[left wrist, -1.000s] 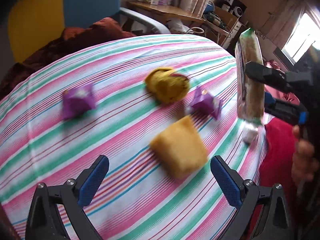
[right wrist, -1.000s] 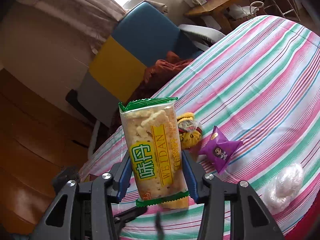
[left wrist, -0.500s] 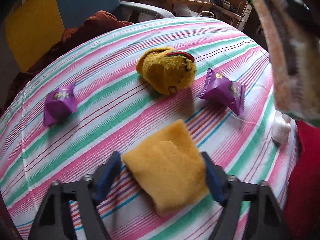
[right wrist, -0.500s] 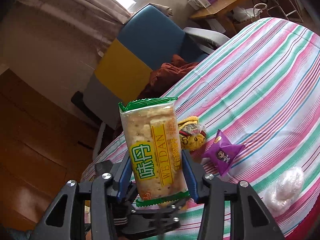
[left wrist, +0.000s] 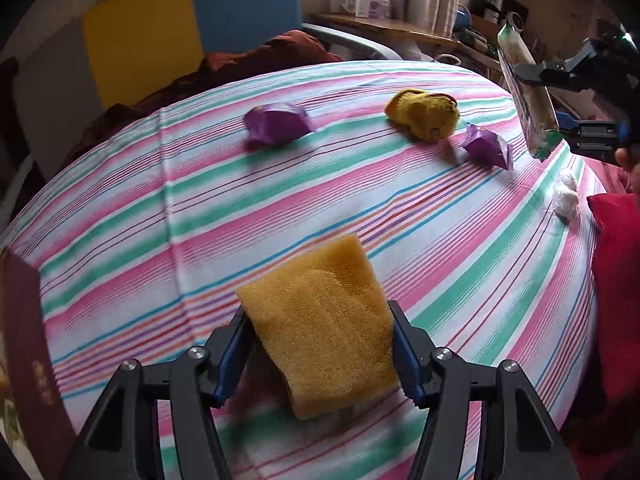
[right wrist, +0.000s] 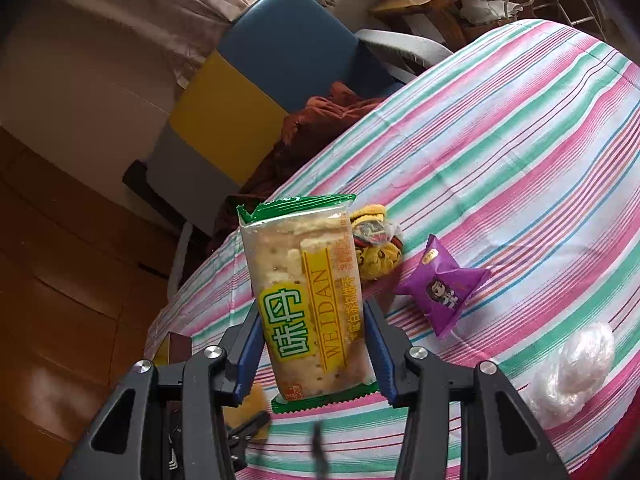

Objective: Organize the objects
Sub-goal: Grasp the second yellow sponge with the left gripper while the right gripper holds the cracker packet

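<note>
A yellow sponge [left wrist: 316, 292] lies on the striped tablecloth [left wrist: 460, 248], between the blue pads of my left gripper [left wrist: 318, 320]. Its jaws are closing and both pads press the sponge's sides. My right gripper [right wrist: 311, 312] is shut on a clear cracker packet [right wrist: 304, 280] with green ends, held upright above the table's right edge. In the left wrist view that packet [left wrist: 524, 92] and the right gripper [left wrist: 548, 98] show at the upper right. Farther back lie a yellow plush toy [left wrist: 424, 114] and two purple snack packets [left wrist: 276, 124] [left wrist: 488, 146].
A crumpled white plastic ball [left wrist: 566, 196] sits near the table's right edge, beside a red cushion [left wrist: 616, 300]. A dark red booklet [left wrist: 24, 352] stands at the left edge. A blue and yellow armchair [left wrist: 192, 28] with brown cloth is behind the table.
My left gripper came down over the sponge and its jaws went from wide open to closed on the sponge's sides. The right gripper stayed put with the cracker packet.
</note>
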The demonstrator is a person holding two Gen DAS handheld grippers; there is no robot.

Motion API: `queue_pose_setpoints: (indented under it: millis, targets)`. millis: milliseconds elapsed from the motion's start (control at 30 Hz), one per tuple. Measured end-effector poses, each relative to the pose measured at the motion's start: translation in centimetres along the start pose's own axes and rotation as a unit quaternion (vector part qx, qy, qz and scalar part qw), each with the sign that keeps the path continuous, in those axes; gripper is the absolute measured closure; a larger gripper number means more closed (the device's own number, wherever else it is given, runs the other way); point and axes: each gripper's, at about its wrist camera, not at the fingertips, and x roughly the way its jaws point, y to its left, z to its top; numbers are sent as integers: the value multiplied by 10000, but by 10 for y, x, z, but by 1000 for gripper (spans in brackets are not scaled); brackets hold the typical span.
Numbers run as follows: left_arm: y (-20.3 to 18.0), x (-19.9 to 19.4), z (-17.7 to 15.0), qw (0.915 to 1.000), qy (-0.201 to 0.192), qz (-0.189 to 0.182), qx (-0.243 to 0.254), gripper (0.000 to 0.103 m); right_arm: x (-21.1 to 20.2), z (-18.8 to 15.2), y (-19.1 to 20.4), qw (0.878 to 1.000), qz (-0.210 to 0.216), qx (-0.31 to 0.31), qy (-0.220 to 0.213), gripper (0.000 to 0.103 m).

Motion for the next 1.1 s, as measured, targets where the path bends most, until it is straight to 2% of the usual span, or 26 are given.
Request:
queue_pose_setpoints:
  millis: [233, 567, 867, 1000, 1100]
  targets:
    - [19, -19, -13, 9993, -200, 236, -186, 40, 10, -1, -4, 9994, -232, 113, 226, 55]
    - [51, -79, -24, 9945, -789, 522, -447, 39, 11, -2, -8, 9982, -503, 227, 224, 55]
    - [87, -122, -41, 9886, -1127, 647, -763, 39, 18, -3, -9, 9948, -934, 270, 316, 55]
    - [110, -137, -52, 9849, -1182, 742, -1023, 39, 26, -5, -3, 9918, -1187, 149, 457, 55]
    - [132, -148, -64, 9811, -1215, 840, -1250, 39, 34, -9, 14, 9879, -1436, -198, 557, 55]
